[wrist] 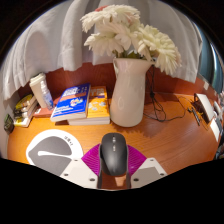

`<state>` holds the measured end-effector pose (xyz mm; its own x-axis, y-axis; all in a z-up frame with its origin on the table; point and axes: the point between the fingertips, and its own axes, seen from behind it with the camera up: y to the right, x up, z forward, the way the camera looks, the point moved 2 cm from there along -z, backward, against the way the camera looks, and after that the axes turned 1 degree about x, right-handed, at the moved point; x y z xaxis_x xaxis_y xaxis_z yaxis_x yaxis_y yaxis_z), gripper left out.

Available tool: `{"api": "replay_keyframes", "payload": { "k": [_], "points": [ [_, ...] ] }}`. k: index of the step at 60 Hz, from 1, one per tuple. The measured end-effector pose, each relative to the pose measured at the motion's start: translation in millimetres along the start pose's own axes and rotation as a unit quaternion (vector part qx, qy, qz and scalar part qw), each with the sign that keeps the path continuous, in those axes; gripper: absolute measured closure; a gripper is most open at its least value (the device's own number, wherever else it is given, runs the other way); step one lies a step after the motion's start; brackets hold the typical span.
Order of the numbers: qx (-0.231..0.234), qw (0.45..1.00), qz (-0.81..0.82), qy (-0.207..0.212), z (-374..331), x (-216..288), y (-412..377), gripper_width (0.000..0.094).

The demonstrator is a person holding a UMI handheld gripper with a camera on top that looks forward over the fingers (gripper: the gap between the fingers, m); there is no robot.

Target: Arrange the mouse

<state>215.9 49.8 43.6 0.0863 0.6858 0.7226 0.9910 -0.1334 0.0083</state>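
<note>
Clamped between the gripper's purple pads, the dark mouse hangs low over the wooden desk, apparently mid-carry with its placing left to do, while beyond stand a white vase and books.

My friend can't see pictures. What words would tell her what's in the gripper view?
A dark computer mouse sits between the claw's two purple-padded fingers on a wooden desk. Beyond it stands a white vase of pale flowers, with books to its left.
</note>
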Motion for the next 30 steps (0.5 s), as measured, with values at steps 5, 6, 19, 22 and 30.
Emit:
{"api": "replay_keyframes", "payload": {
  "k": [5, 6, 19, 22, 30],
  "points": [
    [-0.006, 0.999, 0.002, 0.034, -34, 31, -4, 0.0606],
    [-0.008, 0.999, 0.001, 0.042, -41, 38, -5, 0.0606],
    [-0.005, 0.991, -0.011, 0.132, -141, 118, -49, 0.0607],
    [0.005, 0.989, -0.017, 0.148, -157, 130, -68, 0.0606],
    [0.043, 0.985, -0.025, 0.162, -170, 139, -129, 0.0606]
  ]
}}
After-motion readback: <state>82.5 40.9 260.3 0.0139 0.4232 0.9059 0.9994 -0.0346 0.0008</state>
